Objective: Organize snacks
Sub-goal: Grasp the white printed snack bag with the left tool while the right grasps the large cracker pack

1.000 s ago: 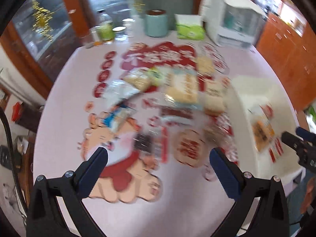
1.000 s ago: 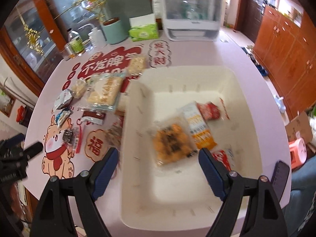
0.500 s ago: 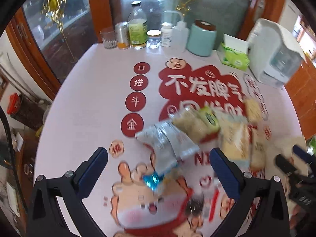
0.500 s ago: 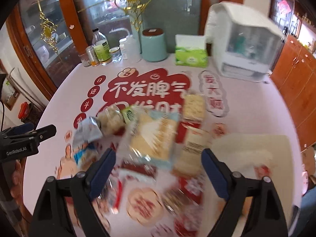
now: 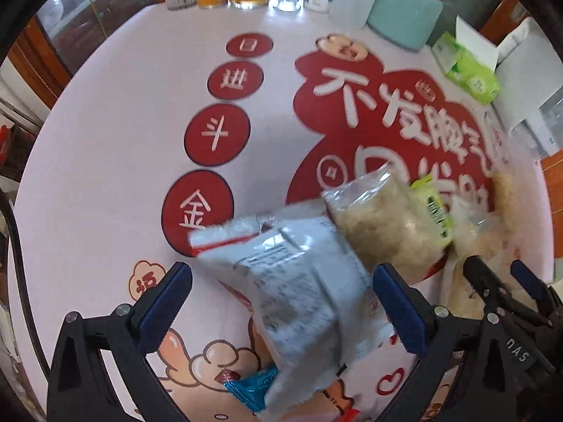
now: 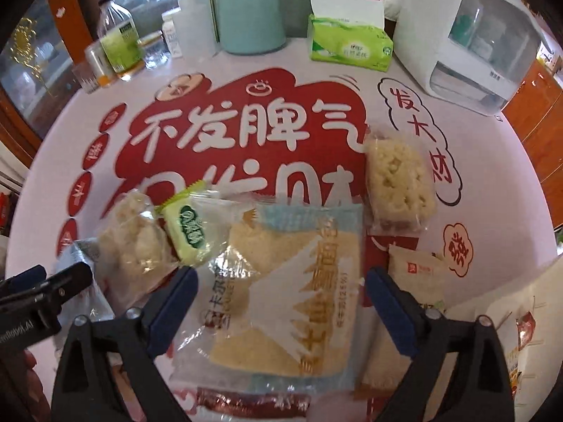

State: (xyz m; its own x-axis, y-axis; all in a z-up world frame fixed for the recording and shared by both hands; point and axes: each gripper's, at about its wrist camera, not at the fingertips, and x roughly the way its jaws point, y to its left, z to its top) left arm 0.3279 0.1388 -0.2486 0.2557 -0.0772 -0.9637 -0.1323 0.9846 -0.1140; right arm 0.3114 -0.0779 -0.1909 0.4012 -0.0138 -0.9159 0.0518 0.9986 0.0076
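With both tools spread wide and holding nothing, my left gripper (image 5: 281,281) straddles the silver snack packet (image 5: 299,295) on the table (image 5: 116,147): light, crinkly, slippery film, best pinched across its middle.

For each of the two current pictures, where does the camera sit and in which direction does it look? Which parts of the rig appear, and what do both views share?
Left wrist: sits behind the open left gripper, looking down over a silver-white snack packet toward the bottles; the right gripper shows at the right edge.
Right wrist: sits behind the open right gripper, looking down on a large blue-edged cake packet toward the white appliance; the left gripper shows at the left edge.
Shared: the teal canister, green tissue pack, and red-printed table cover.
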